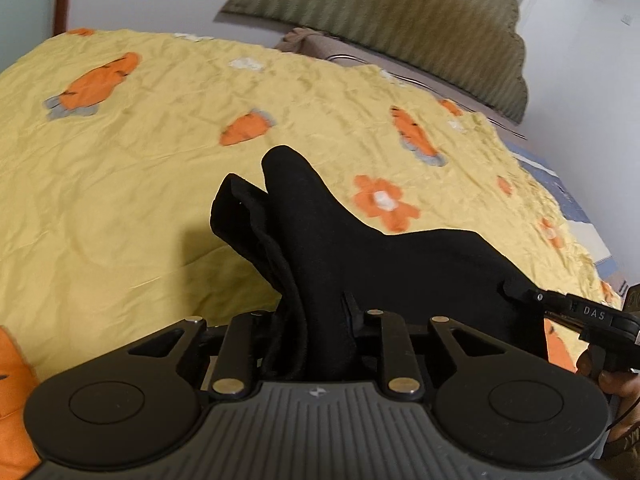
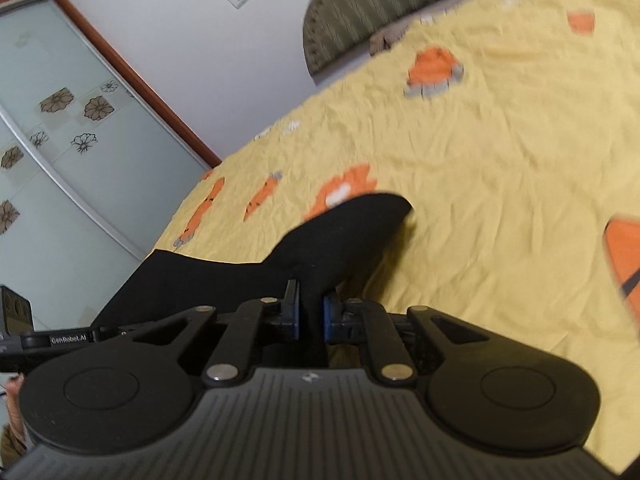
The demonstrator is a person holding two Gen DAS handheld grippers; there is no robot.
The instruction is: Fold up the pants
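Black pants (image 1: 320,248) hang pinched between left tool (image 1: 320,320) and right tool (image 2: 311,312) above the yellow bedspread (image 1: 140,184), mid-fold; next, the lifted edge likely needs carrying across and laying flat.

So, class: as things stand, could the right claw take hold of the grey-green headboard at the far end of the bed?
Probably not. The right claw is shut on the black pants, and the headboard stands well beyond it, across the yellow bedspread. It would need to let go and travel over first.
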